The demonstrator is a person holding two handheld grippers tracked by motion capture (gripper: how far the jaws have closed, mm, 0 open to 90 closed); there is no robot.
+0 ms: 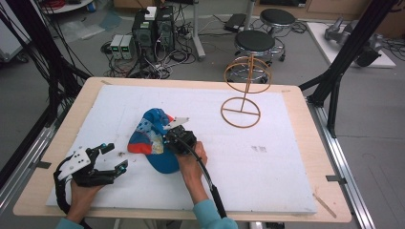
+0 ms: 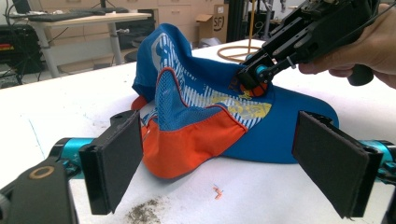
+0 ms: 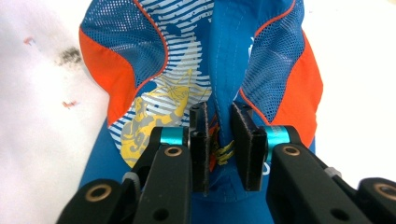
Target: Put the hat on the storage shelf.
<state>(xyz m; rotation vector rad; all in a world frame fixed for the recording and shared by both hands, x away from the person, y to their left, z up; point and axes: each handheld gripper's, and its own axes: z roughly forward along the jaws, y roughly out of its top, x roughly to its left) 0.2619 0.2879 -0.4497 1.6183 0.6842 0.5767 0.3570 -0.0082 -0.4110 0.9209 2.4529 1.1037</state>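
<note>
The right gripper (image 1: 168,137) pinches the blue-and-orange cap (image 1: 152,138) on the white table (image 1: 267,162); the left gripper (image 1: 114,157) rests apart.

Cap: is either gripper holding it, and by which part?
The right gripper pinches the cap on a fold of front-panel fabric just above the brim. The left gripper is open, holding nothing.

Cap (image 2: 205,116): blue and orange cloth with open mesh side panels, a smooth matt brim and a flat printed yellow-and-white motif. Left gripper (image 2: 233,163) and right gripper (image 3: 219,144): matt black plastic bodies, glossy teal metal collars, brass-coloured rivets, and jaws faced with dark, finely rough pads. Table (image 1: 305,143): pale wood rim under a matt white sheet, lightly soiled. Stand (image 1: 243,90): thin wire with a smooth, tan, wood-like finish.
</note>
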